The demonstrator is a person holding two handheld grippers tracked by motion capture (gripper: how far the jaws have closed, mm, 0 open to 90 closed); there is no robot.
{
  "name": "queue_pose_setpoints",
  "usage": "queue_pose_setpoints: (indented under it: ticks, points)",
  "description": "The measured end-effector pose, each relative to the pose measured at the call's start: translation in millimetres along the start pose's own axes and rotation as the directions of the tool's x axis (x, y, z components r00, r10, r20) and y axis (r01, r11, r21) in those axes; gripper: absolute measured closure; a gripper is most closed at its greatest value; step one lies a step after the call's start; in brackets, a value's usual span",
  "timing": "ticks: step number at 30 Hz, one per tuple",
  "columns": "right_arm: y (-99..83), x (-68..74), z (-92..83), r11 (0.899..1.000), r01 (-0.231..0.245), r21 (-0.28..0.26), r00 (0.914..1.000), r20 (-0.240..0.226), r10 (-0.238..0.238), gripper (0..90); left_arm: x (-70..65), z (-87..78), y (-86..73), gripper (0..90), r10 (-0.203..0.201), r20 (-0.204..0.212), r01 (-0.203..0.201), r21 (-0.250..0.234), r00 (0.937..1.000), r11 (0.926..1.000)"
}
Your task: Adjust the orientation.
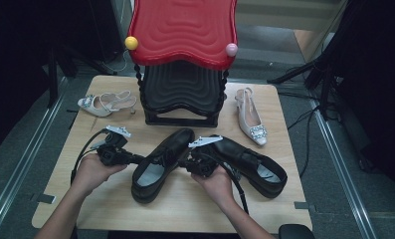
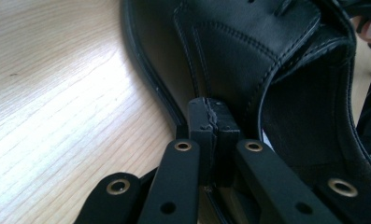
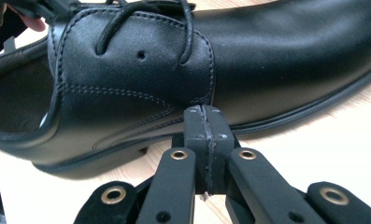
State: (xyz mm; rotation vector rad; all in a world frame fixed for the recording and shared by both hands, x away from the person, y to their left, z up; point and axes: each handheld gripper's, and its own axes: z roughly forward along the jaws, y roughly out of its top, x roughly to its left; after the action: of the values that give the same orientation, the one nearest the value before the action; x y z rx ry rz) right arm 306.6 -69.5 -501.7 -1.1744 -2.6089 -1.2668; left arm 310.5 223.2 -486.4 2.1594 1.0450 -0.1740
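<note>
Black leather lace-up shoe (image 1: pixel 161 162) lies mid-table, toe toward the red-and-black shoe rack (image 1: pixel 182 59), pale insole showing, welt stitched. Left gripper (image 2: pixel 213 122): jaws fully closed, nothing between them, tips against the shoe's side by the sole edge. Right gripper (image 3: pixel 206 126): jaws also closed and empty, tips at the opposite side's welt. Second black shoe (image 1: pixel 249 162) lies just right.

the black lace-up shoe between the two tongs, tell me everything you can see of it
The black lace-up shoe looks like smooth, slightly glossy leather with visible stitching, thin black laces, a dark sole edge and a pale insole. It rests upright on the wooden table, toe toward the black and red rack, heel toward the person. The left tongs and right tongs, both shut, press against its opposite sides near the lacing. A second black shoe lies close beside it.
</note>
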Motion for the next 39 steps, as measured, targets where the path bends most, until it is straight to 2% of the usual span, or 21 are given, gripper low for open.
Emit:
queue_pose_setpoints:
  ticks: [5,8,9,11,14,16,19,26,29,31,35,38,39]
  points:
    - [2.8,-2.6,-0.3,1.000,-0.014,0.000,0.9999,0.004,0.014,90.0,-3.1,1.9,-2.0,89.9,-0.018,0.005,0.018,-0.014,0.9998,0.9997]
    - [4.3,-4.3,0.8,1.000,-0.017,0.004,0.9998,-0.002,0.017,90.0,-5.0,2.1,-2.3,90.0,-0.015,0.000,0.015,-0.016,0.9999,0.9998]
    - [4.6,-5.0,1.0,1.000,-0.022,0.007,0.9997,-0.005,0.022,90.0,-6.7,2.6,-2.7,90.0,-0.017,-0.015,0.017,-0.021,0.9997,0.9996]
    - [5.4,-5.8,1.1,1.000,-0.021,0.012,0.9997,-0.010,0.021,90.0,-7.6,3.1,-3.0,90.0,-0.024,-0.012,0.023,-0.025,0.9997,0.9994]
    - [6.8,-7.0,0.5,1.000,-0.029,0.005,0.9996,0.007,0.029,90.0,-9.3,5.9,-3.2,90.0,-0.020,0.009,0.021,-0.020,0.9998,0.9996]
    - [7.1,-10.2,0.1,0.999,-0.048,0.000,0.9988,0.010,0.048,90.0,-13.0,8.0,-1.9,89.9,-0.005,0.006,0.005,-0.021,1.0000,0.9998]
    - [7.8,-13.7,-0.6,0.998,-0.065,0.002,0.9979,0.006,0.065,90.0,-16.1,9.6,-1.2,89.9,-0.003,0.003,0.003,-0.022,1.0000,0.9997]
    - [12.6,-13.3,-0.8,0.998,-0.056,0.003,0.9980,0.031,0.055,90.0,-20.0,12.3,-0.3,89.8,0.013,0.005,-0.013,-0.017,0.9999,0.9998]
    - [16.1,-13.2,-2.7,0.998,-0.060,-0.005,0.9980,0.021,0.060,90.0,-19.9,12.6,-0.9,89.9,0.005,0.010,-0.005,-0.021,0.9999,0.9998]
    - [17.9,-11.1,-3.7,0.999,-0.049,-0.007,0.9984,0.027,0.049,90.0,-20.6,14.2,-1.1,90.0,-0.022,0.023,0.022,-0.025,0.9995,0.9995]
    - [18.5,-11.4,-4.9,0.999,-0.042,-0.009,0.9979,0.049,0.042,90.0,-26.7,18.0,-1.0,89.6,0.002,0.039,-0.002,-0.011,0.9992,0.9999]
    - [18.3,-13.2,-6.6,0.999,-0.045,-0.010,0.9980,0.044,0.045,90.0,-24.5,17.0,-1.0,84.2,0.000,0.033,0.001,-0.012,0.9995,0.9999]
    - [18.1,-13.1,-7.2,0.999,-0.049,-0.008,0.9979,0.041,0.050,90.0,-21.2,14.5,-1.8,82.9,-0.007,0.032,0.008,-0.029,0.9995,0.9995]
